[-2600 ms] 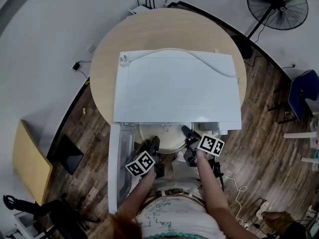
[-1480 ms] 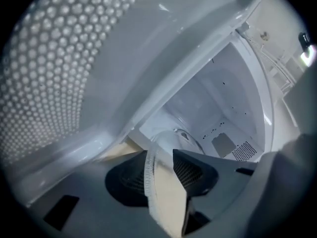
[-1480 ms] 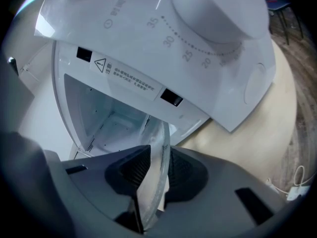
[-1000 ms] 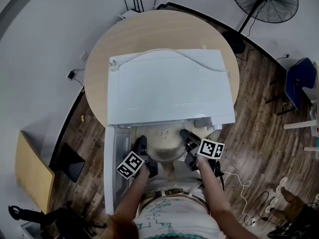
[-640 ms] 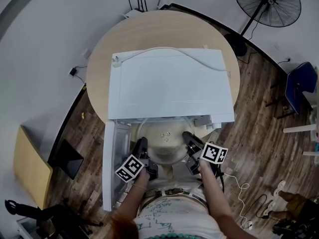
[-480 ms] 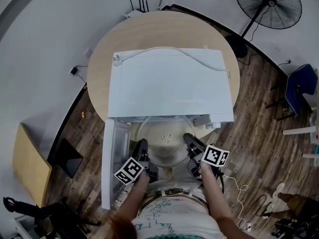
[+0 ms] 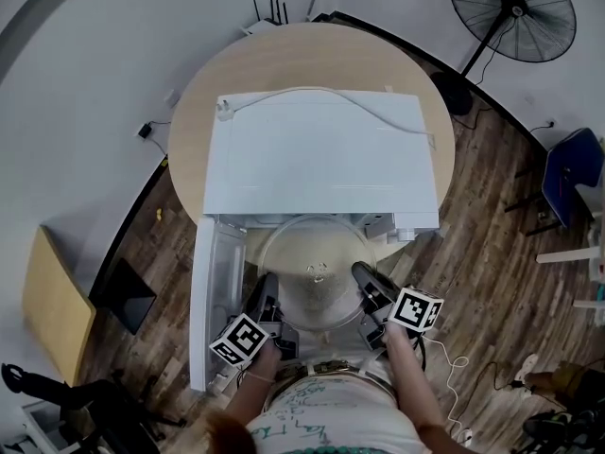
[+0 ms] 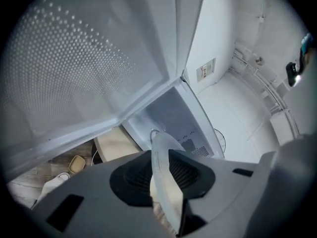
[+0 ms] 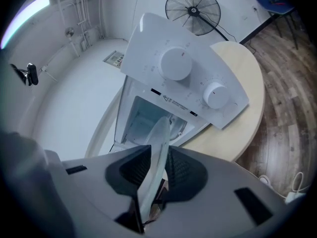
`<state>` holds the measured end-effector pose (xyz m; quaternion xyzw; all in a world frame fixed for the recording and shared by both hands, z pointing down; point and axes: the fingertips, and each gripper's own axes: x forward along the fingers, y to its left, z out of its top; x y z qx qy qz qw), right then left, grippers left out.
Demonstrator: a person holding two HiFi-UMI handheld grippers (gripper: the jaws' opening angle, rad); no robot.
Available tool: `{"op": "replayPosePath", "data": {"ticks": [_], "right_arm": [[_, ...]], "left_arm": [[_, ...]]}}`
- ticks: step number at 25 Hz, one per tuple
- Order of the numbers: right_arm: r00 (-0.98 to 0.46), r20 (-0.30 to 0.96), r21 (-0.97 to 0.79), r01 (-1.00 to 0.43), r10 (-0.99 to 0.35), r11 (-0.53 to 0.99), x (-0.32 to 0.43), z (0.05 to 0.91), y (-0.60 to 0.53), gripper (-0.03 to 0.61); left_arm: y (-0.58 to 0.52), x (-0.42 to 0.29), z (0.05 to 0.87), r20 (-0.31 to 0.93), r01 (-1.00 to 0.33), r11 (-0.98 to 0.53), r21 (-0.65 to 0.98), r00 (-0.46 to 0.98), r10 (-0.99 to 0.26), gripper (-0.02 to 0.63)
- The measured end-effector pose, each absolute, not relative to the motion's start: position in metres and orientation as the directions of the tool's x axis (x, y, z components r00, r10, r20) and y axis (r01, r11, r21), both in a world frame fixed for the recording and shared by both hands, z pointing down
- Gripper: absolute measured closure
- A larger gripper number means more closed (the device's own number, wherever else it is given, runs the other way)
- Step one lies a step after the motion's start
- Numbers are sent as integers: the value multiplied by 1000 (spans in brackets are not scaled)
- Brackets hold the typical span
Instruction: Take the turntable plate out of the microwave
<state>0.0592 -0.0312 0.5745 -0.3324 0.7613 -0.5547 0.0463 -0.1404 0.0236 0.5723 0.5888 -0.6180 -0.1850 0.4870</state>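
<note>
Person (image 7: 331,412): stands close against the open front of the microwave (image 7: 321,159), both forearms reaching forward.
Left tool (image 7: 267,284): on the near-left rim of the turntable plate (image 7: 316,253). Its jaws are closing, with the plate's edge between them and both pads on it.
Right tool (image 7: 365,276): on the near-right rim, with the jaws narrow and pinching the plate's edge between the pads.
Turntable plate: a round translucent disc, held roughly level between the two tools in front of the oven's mouth. Most of it is outside the cavity, and its far rim lies at the front edge of the microwave's top. Small raised marks show at its centre.
Door (image 7: 214,301): swung fully open on the left, running from the oven toward the person, just beside the left tool.
Microwave: a white box on the bench (image 7: 302,55), with its front at the near edge.
Control panel (image 9: 185,81): right of the opening, with two round white dials.
Power cord (image 7: 331,97): white, draped across the oven's top, with its plug at the far-left corner.
Bench: round, pale wood.
Floor (image 7: 492,216): dark wooden planks.
Blue chair (image 7: 572,173): off to the right, well apart from the bench.
Pedestal fan (image 7: 511,12): black, at the far right — beyond the bench.
</note>
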Motion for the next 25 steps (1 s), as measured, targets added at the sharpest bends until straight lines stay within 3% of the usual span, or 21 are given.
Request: {"op": "replayPosePath", "data": {"ticks": [25], "right_arm": [[-813,214,-875,-406,-541,264,73,478,-20,506]], "left_arm": [[51,-130,474,273,-508,163,846,150,-950,537]]}}
